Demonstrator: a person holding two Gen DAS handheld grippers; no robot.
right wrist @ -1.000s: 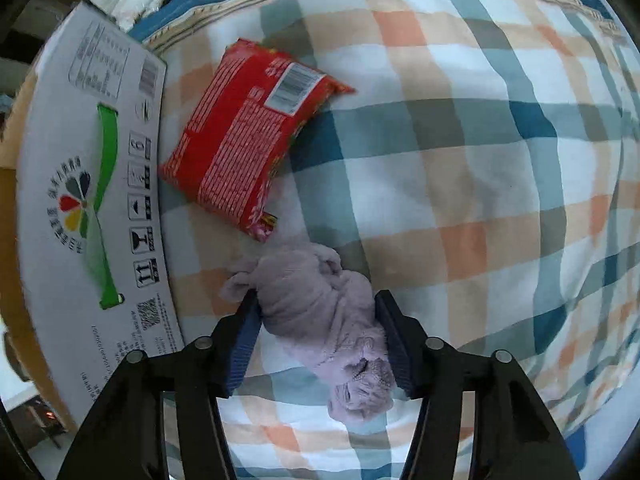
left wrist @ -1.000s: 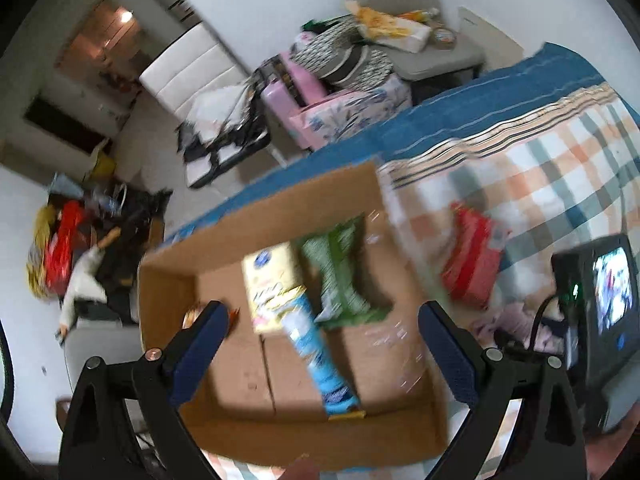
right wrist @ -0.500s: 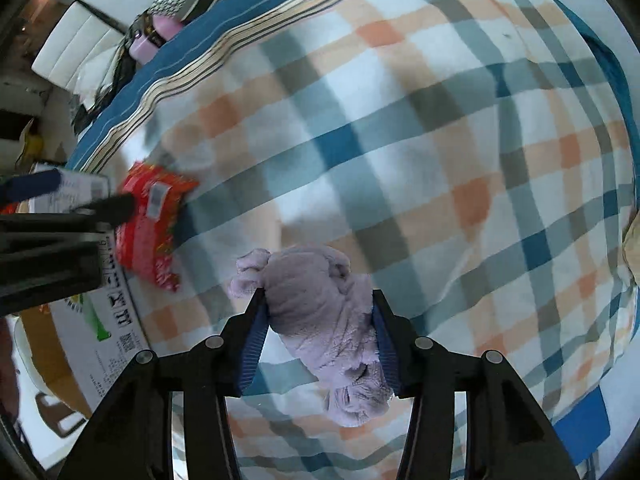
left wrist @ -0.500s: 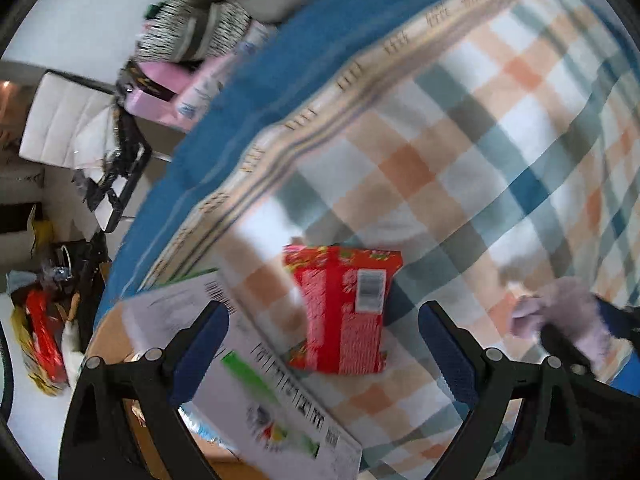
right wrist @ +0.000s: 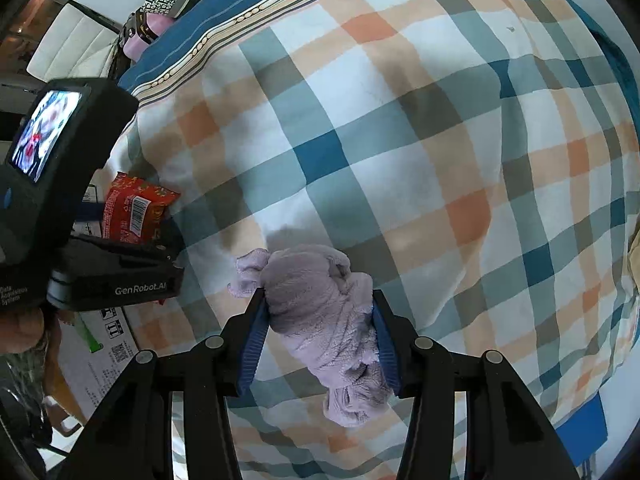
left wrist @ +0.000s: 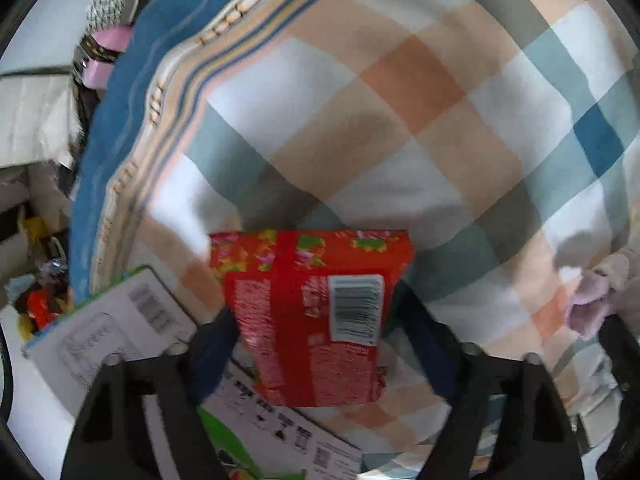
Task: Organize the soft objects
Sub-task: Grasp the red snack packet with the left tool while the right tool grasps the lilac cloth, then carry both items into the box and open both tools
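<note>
The red crinkly plastic snack packet (left wrist: 316, 316) lies on the checked bed cover (left wrist: 400, 120), directly ahead between the widely parted fingers of the left tool (left wrist: 320, 344), its long axis along them. A lilac plush cloth bundle (right wrist: 320, 304) is gripped by the right tool (right wrist: 320, 328).

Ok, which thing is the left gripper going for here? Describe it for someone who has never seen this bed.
On the checked bedspread, near its blue-bordered edge, a printed white cardboard flap lies flat. Right beside it, between the left gripper fingers, lies a red packet. It is the only glossy red item, with a white barcode label, unlike the lilac cloth.
</note>
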